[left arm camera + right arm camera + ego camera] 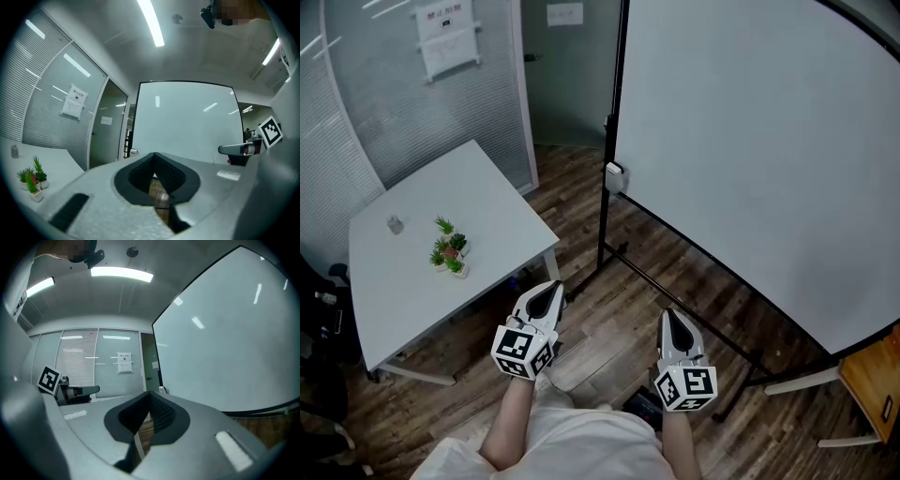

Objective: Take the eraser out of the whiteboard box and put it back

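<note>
While jaws of left gripper (546, 287), right gripper (669, 315) sit pressed together: one whiteboard (750, 141), one whiteboard box (615, 177)

Two tongs in my hands, the left tongs (546, 293) and the right tongs (672, 320); one whiteboard (750, 141), one small white box (615, 176) on its frame, one tabletop (483, 187), one cluster of potted plants (448, 248), one small jar (395, 224).

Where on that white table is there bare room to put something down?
The white table is bare from the potted plants to its far corner and along its near edge. Only the middle left, plants beside a small grey object, is taken.
</note>
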The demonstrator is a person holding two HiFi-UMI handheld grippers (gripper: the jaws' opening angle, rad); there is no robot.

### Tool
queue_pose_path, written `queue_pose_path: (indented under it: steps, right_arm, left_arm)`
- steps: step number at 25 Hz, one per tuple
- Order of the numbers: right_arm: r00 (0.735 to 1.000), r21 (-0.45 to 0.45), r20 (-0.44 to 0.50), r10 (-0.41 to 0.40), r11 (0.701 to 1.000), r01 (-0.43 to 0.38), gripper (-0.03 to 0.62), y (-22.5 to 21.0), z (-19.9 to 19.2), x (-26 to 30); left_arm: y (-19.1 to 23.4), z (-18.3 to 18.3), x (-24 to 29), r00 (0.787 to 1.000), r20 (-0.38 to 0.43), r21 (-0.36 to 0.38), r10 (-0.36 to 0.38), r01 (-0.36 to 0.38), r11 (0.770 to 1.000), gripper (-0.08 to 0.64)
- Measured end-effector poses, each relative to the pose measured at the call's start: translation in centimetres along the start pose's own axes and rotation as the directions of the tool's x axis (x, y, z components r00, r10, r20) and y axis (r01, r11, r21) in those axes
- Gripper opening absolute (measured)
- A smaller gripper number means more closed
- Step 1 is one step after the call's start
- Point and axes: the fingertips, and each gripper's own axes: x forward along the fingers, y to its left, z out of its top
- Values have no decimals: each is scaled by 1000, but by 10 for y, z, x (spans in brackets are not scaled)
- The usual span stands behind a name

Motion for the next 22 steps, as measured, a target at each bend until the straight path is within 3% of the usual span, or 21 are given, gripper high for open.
queue_pose_path:
  steps: [2,3,5,7,10,22]
  right_arm:
    - [1000,19,1,28,999,-28,18,1,-1,1]
    - [999,35,-10,51,998,-50,110,2,-3,3]
    - [996,66,-34,78,995,-76,271,3,-7,7]
    - [996,66,-43,79,995,-76,318,2,-9,9]
    - [996,57,-45,79,995,-76,322,-1,-9,14]
    - [998,52,-50,44,998,-41,308,-42,-14,73]
  left_arm:
    - [-6,2,2,999,17,-35,-31,31,999,2]
    - [-9,2,3,998,22,-64,-51,52,997,33]
    - [-15,-1,8,996,7,-106,-90,90,990,229]
    - [-21,-4,11,994,-18,-91,-109,107,990,321]
    - [-21,-6,17,993,-41,-55,-109,107,993,353]
    - [8,-19,95,992,-54,-72,-115,111,991,360]
